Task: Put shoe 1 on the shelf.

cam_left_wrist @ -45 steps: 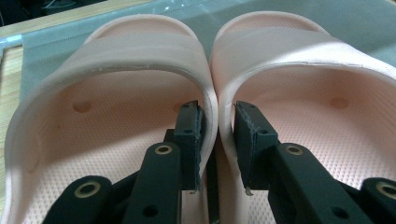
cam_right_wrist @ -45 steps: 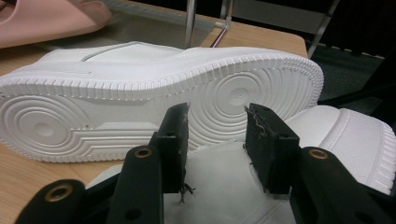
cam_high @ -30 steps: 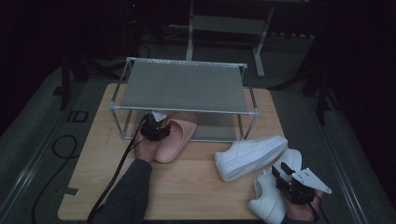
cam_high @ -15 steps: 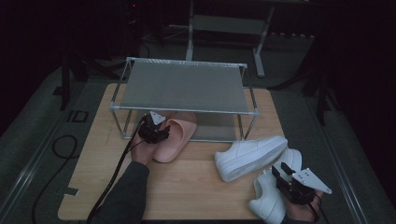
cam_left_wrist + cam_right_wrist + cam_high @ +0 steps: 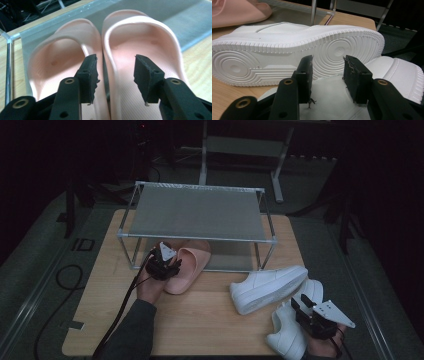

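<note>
Just been closing but not yet pinching, L gripper (image 5: 116,60) jaws straddling touching inner walls of pink slippers (image 5: 150,37) at 12 o'clock, toes under rack (image 5: 195,215), risking grabbing both or shoving pair deeper.

My wooden table (image 5: 210,320) stands in a dim room on grey-green floor (image 5: 45,265). A metal shelf rack (image 5: 197,212) sits at the table's far edge. Beyond the rack, a pale metal stand (image 5: 240,145). Left of the table, a black cable loop (image 5: 65,275).
</note>
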The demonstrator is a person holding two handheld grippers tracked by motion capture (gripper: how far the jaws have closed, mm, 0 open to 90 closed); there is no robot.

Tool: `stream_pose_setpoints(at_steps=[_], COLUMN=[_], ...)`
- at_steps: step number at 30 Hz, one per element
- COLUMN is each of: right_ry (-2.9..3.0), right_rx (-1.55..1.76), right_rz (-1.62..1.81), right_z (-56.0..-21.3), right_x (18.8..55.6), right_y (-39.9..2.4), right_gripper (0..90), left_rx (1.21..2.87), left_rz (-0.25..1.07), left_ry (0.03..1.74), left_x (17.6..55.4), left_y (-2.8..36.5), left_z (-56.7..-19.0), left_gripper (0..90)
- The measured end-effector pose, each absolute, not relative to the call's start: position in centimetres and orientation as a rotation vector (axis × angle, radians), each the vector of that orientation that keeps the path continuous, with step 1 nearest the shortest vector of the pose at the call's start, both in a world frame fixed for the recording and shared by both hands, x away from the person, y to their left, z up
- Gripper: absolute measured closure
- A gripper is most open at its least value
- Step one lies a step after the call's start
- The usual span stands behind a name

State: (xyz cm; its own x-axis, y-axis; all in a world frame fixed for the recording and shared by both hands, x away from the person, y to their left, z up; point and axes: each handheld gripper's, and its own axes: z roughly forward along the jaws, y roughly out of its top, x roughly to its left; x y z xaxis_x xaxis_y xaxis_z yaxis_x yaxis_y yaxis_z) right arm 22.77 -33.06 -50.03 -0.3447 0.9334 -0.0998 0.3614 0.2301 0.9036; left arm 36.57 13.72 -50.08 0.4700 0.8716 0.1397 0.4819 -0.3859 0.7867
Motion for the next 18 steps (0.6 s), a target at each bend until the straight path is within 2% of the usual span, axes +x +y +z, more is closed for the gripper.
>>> stream_pose_setpoints(at_steps=[18], right_ry=[1.836], right_rx=[1.193], right_rz=[1.084], right_z=[-50.0], right_x=[22.8], right_y=[-33.0], right_gripper=[58.3], left_rx=[2.045], left_rz=[0.569], left_ry=[1.111], left_x=[30.3], left_y=[17.6], left_z=[-50.2], left_gripper=[85.0])
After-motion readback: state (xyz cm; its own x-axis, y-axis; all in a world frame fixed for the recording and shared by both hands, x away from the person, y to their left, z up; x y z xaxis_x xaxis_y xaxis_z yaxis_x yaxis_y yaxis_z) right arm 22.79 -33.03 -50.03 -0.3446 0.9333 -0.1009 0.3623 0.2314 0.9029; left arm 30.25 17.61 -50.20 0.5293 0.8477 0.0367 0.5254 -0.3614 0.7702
